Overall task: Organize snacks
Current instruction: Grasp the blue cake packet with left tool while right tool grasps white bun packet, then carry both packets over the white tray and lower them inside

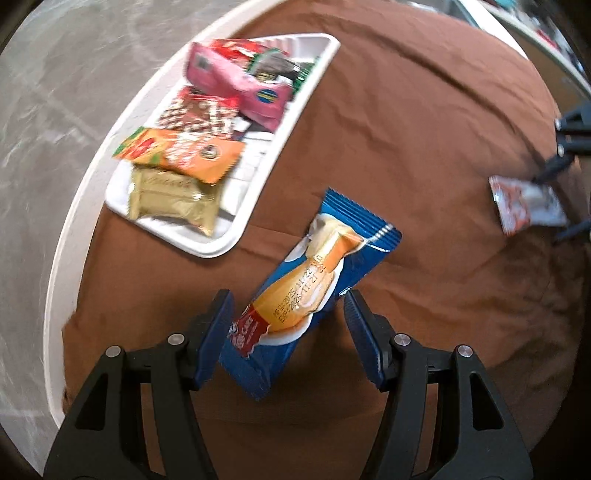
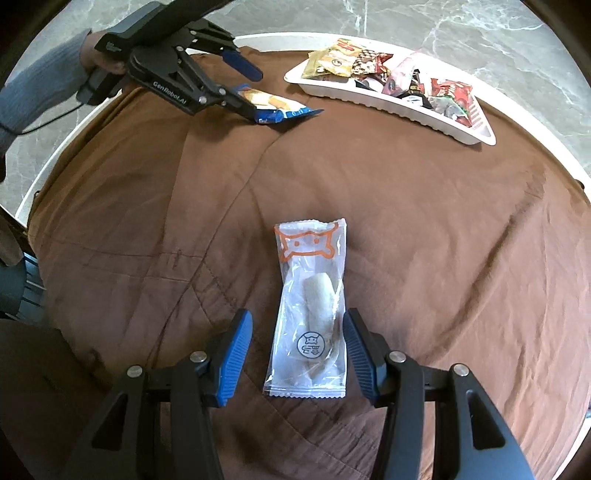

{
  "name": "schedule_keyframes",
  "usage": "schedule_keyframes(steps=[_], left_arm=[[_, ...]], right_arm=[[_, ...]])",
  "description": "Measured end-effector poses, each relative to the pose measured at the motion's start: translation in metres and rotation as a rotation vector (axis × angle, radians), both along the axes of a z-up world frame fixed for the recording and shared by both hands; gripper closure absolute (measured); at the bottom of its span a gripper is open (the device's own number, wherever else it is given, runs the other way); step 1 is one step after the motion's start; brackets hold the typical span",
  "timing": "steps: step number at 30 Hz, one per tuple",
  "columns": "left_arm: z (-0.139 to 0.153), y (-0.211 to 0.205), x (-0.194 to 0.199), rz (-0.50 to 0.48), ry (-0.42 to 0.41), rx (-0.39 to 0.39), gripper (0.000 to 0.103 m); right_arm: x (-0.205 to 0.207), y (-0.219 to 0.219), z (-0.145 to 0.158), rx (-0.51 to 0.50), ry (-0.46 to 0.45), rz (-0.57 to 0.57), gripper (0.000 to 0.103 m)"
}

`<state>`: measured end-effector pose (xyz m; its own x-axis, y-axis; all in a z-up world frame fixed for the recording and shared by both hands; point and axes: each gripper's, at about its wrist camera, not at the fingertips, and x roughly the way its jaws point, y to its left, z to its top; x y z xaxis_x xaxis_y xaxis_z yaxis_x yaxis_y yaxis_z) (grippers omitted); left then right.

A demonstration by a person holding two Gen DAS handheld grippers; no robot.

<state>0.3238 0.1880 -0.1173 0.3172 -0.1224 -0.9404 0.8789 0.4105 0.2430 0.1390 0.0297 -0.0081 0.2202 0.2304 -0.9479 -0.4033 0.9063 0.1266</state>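
A blue and orange cake packet (image 1: pixel 306 284) lies on the brown cloth between the open jaws of my left gripper (image 1: pixel 288 299); it also shows in the right wrist view (image 2: pixel 275 105), with the left gripper (image 2: pixel 255 92) around it. A clear white snack packet (image 2: pixel 314 314) lies between the open jaws of my right gripper (image 2: pixel 297 325). In the left wrist view that packet (image 1: pixel 524 206) and the right gripper (image 1: pixel 557 199) sit at the far right. A white tray (image 1: pixel 295 110) holds several snack packets; it also shows in the right wrist view (image 2: pixel 406 107).
A brown cloth (image 2: pixel 406 221) covers a round white table (image 1: pixel 74 221). A grey marble floor (image 2: pixel 480 29) lies beyond the table edge. The tray stands near the table's far rim.
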Motion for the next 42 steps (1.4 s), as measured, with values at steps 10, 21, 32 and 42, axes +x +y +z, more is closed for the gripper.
schedule_keyframes(steps=[10, 21, 32, 42], left_arm=[[-0.015, -0.008, 0.01, -0.086, 0.039, 0.042, 0.043], [-0.017, -0.012, 0.011, -0.144, 0.072, 0.031, 0.058], [-0.007, -0.003, 0.026, -0.051, 0.166, -0.068, 0.071], [0.017, 0.014, 0.02, 0.045, 0.26, -0.213, 0.071]], right_arm=[[0.002, 0.001, -0.007, -0.022, 0.013, -0.012, 0.049], [0.01, 0.003, -0.006, -0.015, 0.004, 0.027, 0.074], [0.015, -0.014, -0.001, 0.124, 0.073, -0.056, 0.078], [0.032, -0.049, 0.008, 0.352, 0.144, -0.227, 0.078]])
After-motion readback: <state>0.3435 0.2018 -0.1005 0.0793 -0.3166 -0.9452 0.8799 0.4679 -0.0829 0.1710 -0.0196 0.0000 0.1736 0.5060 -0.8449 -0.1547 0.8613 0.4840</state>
